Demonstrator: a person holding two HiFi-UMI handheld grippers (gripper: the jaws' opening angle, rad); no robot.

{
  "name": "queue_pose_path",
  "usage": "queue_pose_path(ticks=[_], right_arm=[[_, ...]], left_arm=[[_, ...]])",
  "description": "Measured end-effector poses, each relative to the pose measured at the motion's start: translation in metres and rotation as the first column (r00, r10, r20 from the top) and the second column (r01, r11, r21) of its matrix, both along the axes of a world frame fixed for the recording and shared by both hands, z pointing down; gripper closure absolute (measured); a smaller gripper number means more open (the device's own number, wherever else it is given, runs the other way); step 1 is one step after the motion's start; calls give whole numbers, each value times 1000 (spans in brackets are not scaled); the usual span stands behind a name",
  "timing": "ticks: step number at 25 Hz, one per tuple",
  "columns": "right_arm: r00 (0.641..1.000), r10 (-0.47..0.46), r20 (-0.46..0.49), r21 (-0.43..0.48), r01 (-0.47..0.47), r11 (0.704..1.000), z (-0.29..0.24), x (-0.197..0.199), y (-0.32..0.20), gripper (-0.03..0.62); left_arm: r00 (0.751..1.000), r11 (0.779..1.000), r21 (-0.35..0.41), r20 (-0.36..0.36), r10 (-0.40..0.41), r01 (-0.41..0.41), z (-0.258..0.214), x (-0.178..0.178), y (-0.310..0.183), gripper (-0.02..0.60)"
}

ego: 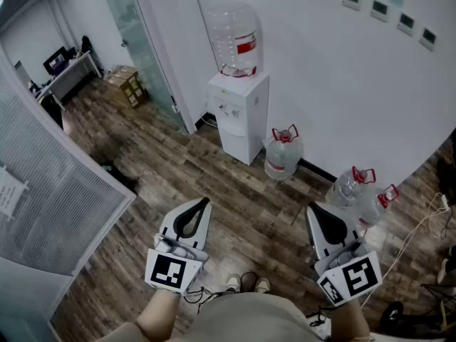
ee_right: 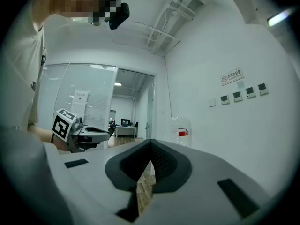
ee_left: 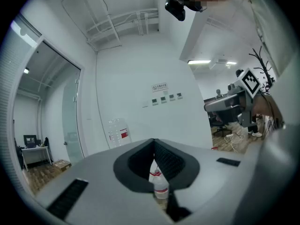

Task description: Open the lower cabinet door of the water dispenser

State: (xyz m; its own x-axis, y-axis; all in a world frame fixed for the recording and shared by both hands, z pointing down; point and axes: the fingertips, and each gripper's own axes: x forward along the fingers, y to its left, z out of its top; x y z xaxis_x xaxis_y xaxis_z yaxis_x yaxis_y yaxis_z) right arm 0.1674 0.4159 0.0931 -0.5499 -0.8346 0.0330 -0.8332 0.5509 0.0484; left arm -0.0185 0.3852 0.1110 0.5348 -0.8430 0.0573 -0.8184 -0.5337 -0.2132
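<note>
The white water dispenser (ego: pixel 239 112) stands against the far wall with a big clear bottle (ego: pixel 234 40) on top. Its lower cabinet door (ego: pixel 236 142) lies flush with the front. Both grippers are held level near my body, well short of the dispenser. My left gripper (ego: pixel 205 201) has its jaws together with nothing between them, and so does my right gripper (ego: pixel 309 208). In the left gripper view the left gripper (ee_left: pixel 153 144) points toward a floor bottle (ee_left: pixel 160 185). In the right gripper view the right gripper (ee_right: pixel 150 144) faces the dispenser's bottle (ee_right: pixel 180 131).
One water bottle (ego: pixel 283 154) stands on the wood floor right of the dispenser, two more (ego: pixel 350 185) (ego: pixel 377 199) further right. A glass door (ego: pixel 142 41) is left of the dispenser, a ribbed partition (ego: pixel 57 191) at my left. Cables (ego: pixel 420 226) trail at right.
</note>
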Motion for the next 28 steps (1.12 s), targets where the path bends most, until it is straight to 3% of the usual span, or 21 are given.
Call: queue_pose_path(ticks=[4, 10, 18, 28], right_arm=[[1000, 5, 8, -3, -5, 1000, 3, 13, 4, 586], [999, -3, 52, -18, 4, 1000, 12, 33, 12, 586], [998, -19, 58, -28, 21, 999, 32, 61, 19, 586], [997, -64, 51, -32, 65, 997, 51, 62, -3, 586]], left_arm=[[1000, 1000, 9, 12, -9, 9, 0, 9, 4, 577], [999, 999, -39, 8, -35, 35, 12, 21, 11, 577], [999, 999, -25, 29, -43, 43, 14, 49, 20, 577], [998, 999, -14, 43, -44, 45, 24, 58, 6, 577]])
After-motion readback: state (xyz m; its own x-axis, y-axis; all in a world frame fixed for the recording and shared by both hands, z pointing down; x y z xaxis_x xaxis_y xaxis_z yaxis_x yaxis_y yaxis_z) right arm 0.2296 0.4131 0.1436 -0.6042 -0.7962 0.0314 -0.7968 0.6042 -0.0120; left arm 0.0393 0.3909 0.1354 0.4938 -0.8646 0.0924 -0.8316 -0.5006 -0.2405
